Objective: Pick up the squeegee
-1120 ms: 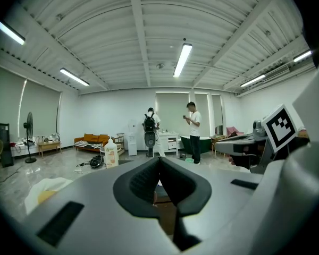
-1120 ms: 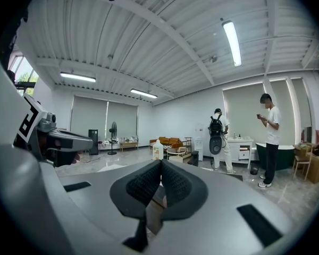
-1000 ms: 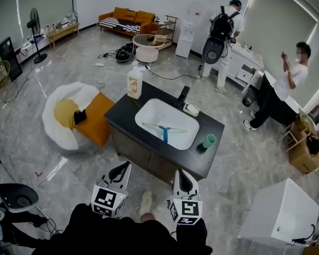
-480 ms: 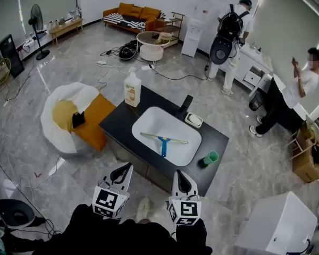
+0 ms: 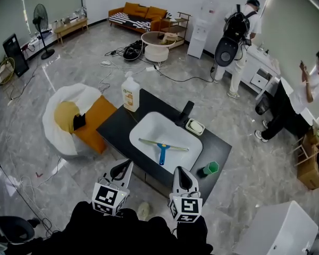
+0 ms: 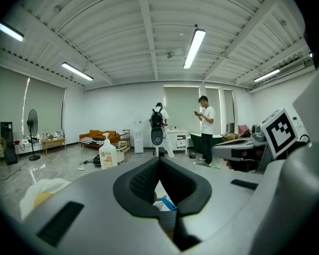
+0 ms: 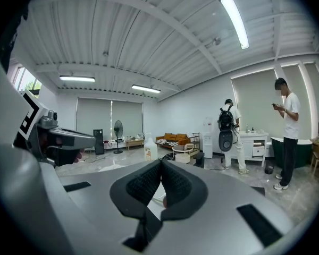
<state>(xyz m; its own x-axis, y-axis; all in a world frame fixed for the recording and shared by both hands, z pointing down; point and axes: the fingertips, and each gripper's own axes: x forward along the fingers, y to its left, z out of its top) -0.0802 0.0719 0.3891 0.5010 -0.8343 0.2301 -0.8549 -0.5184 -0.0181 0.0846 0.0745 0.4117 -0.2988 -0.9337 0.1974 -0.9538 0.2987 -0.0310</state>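
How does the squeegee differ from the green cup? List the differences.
The squeegee lies flat in the white basin; the cup stands upright on the black counter to the basin's right. The squeegee is long and thin with a blue handle; the cup is short, round and green. Both sit at the same counter.

The head camera sits high above the person and looks steeply down on the black bench [image 5: 114, 125], with the left tongs [image 5: 122, 169] and right tongs [image 5: 182, 175] poking in at the bottom edge. Each gripper camera rides close behind its own tongs and faces nearly level across the room. All three views share the soap bottle [image 5: 131, 93], the orange sofa [image 5: 141, 13] and the person with a backpack [image 5: 236, 31].
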